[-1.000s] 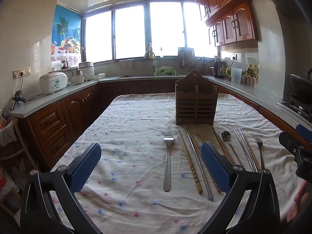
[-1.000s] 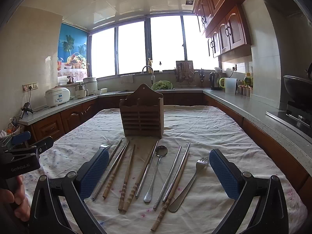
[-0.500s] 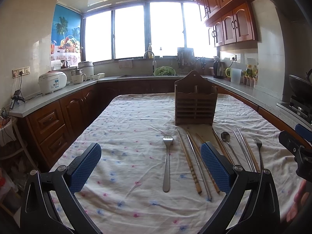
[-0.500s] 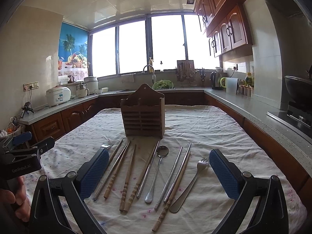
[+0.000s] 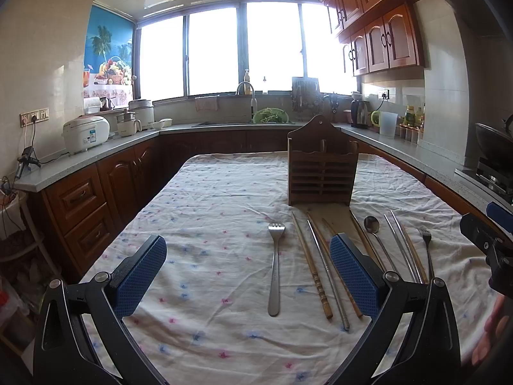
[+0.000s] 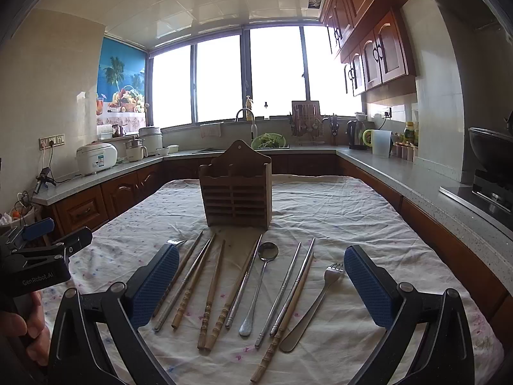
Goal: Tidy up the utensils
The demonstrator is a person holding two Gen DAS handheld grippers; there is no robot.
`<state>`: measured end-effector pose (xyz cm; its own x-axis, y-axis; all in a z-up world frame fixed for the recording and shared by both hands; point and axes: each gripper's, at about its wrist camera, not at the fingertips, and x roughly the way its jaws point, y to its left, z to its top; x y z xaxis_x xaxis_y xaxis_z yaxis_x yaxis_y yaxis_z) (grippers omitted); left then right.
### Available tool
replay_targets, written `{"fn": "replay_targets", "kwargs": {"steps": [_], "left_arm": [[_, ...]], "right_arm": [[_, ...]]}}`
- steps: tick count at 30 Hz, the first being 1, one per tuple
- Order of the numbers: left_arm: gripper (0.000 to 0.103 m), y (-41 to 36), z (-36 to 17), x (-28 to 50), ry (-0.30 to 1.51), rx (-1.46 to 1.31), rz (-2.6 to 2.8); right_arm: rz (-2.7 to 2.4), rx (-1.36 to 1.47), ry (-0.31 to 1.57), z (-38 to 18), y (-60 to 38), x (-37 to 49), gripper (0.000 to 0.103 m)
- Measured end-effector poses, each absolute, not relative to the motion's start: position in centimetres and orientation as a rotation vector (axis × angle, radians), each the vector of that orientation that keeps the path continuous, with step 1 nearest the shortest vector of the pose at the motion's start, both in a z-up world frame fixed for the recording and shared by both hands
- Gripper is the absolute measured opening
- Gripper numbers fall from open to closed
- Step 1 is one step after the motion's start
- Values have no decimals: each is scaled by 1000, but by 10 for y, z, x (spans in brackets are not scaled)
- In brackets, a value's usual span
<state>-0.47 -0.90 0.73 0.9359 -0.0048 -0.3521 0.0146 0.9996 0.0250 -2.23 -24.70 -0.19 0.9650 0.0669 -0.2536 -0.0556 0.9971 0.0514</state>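
The utensils lay in a row on the table, just before the empty wooden holder. Both our left tongs and right tongs hovered wide, holding nothing. We judged it best to grasp one handle at a time.

Both wrist cameras look low across the counter toward the slatted brown wooden utensil holder, the left from farther left; both share it.
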Motion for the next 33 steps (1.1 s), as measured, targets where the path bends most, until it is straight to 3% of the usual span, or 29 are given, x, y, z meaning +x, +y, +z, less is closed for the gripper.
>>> {"fn": "replay_targets", "kwargs": {"steps": [14,27,29,33], "left_arm": [[103,-7,5,3,387,13,-19],[103,-12,6,66,563,-47,-105],[102,-18,6,82,597,-35,-129],[89,-28,6,109,652,-23,-181]], "right_arm": [[61,42,260,-1,-246,-22,103],[51,90,374,2,-262,15,103],[51,111,412,1,-268,25,103],[49,154,485,-2,-280,49,101]]}}
